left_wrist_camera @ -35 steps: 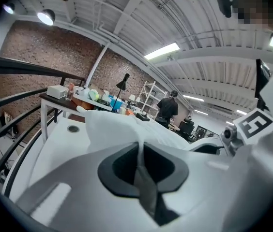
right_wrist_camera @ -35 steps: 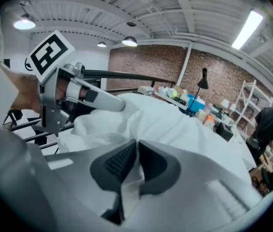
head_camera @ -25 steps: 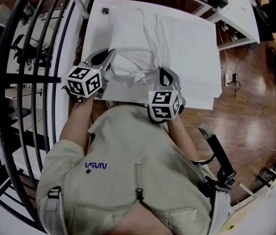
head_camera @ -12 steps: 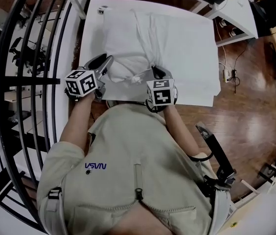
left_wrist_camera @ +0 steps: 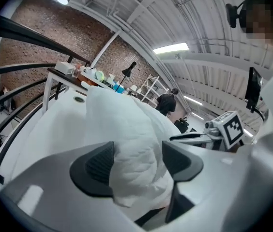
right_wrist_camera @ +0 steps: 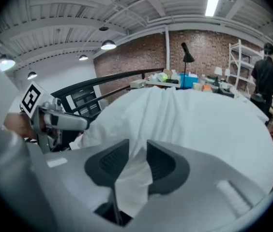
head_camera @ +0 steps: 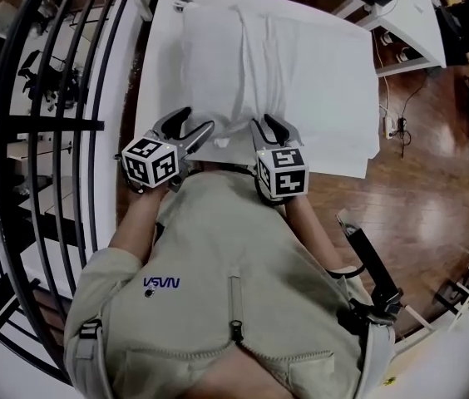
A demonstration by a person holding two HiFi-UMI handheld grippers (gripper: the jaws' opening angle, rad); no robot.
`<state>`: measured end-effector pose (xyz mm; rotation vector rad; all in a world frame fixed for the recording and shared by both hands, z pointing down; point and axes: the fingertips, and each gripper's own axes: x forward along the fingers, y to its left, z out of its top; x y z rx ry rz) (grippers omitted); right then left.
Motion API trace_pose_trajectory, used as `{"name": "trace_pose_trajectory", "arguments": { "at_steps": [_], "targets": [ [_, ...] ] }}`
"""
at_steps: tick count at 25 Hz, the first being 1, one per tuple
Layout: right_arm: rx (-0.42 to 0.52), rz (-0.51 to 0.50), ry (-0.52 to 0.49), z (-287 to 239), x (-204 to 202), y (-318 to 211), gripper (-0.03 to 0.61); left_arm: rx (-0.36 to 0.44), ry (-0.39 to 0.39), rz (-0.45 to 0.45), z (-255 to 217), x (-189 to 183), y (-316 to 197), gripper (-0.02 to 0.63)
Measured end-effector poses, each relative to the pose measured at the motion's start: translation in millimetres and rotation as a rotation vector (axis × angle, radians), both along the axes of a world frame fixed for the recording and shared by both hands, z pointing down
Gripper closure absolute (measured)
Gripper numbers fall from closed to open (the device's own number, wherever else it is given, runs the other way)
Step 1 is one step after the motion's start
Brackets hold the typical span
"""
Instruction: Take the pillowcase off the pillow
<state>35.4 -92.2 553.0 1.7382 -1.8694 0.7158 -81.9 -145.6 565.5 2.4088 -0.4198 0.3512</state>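
A white pillow in its white pillowcase (head_camera: 218, 56) lies lengthwise on the white table (head_camera: 334, 140), its near end bunched at the front edge. My left gripper (head_camera: 191, 125) is at that end's left corner. Its jaws have just been opening and stand wide, with a bulge of the white fabric (left_wrist_camera: 127, 144) loose between the pads (left_wrist_camera: 98, 164). My right gripper (head_camera: 269, 127) is at the right corner. Its jaws have also just been opening, less wide, and a fold of fabric (right_wrist_camera: 134, 178) hangs between them without being squeezed.
A black curved railing (head_camera: 51, 123) runs close along the table's left side. Wooden floor (head_camera: 417, 173) lies to the right, with a second white table (head_camera: 409, 23) beyond. A small dark round object (head_camera: 185, 4) sits at the table's far left corner.
Both grippers have dropped and come back toward the person's body, and both jaws have opened. The lifted, bunched near end of the pillow has settled flatter on the table.
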Motion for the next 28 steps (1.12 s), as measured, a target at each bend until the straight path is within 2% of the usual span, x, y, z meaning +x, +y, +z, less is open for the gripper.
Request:
{"name": "trace_pose_trajectory", "arguments": {
  "at_steps": [5,9,12,15,19,20,22,24,25,27,28],
  "targets": [
    [-0.014,-0.022,-0.087,-6.2,-22.5,14.4,0.462,0.089,-0.097,0.014,7.4,-11.1,-4.6,0.319],
    [-0.075,-0.048,-0.134,5.2,-32.6,17.9,0.462,0.159,-0.145,0.028,-0.7,-27.0,-6.4,0.319],
    [-0.136,-0.091,-0.179,16.1,-48.0,22.1,0.461,0.118,-0.18,0.087,14.2,-27.6,8.2,0.313],
    [-0.217,-0.156,-0.242,31.4,-73.6,28.7,0.414,0.06,-0.194,0.131,30.5,-25.0,26.8,0.311],
    [-0.316,-0.179,-0.318,58.1,-97.6,31.7,0.362,0.009,-0.182,0.122,39.1,-15.2,30.1,0.314],
    [-0.332,-0.175,-0.323,65.5,-102.3,30.1,0.355,0.009,-0.185,0.116,38.6,-13.3,26.3,0.356],
    [-0.332,-0.149,-0.306,77.2,-108.1,22.4,0.341,0.034,-0.195,0.113,33.0,-11.3,18.0,0.509],
    [-0.287,-0.105,-0.251,80.1,-105.7,11.5,0.344,0.064,-0.181,0.111,19.7,-10.0,11.3,0.588],
    [-0.259,-0.079,-0.213,78.2,-100.9,6.7,0.385,0.068,-0.16,0.102,10.9,-9.3,7.8,0.595],
    [-0.206,-0.027,-0.137,70.4,-87.6,-0.2,0.53,0.069,-0.104,0.066,-8.6,-8.4,-2.1,0.598],
    [-0.186,-0.007,-0.103,65.9,-81.1,-2.2,0.548,0.073,-0.078,0.046,-18.2,-8.4,-8.6,0.6]
  ]
}}
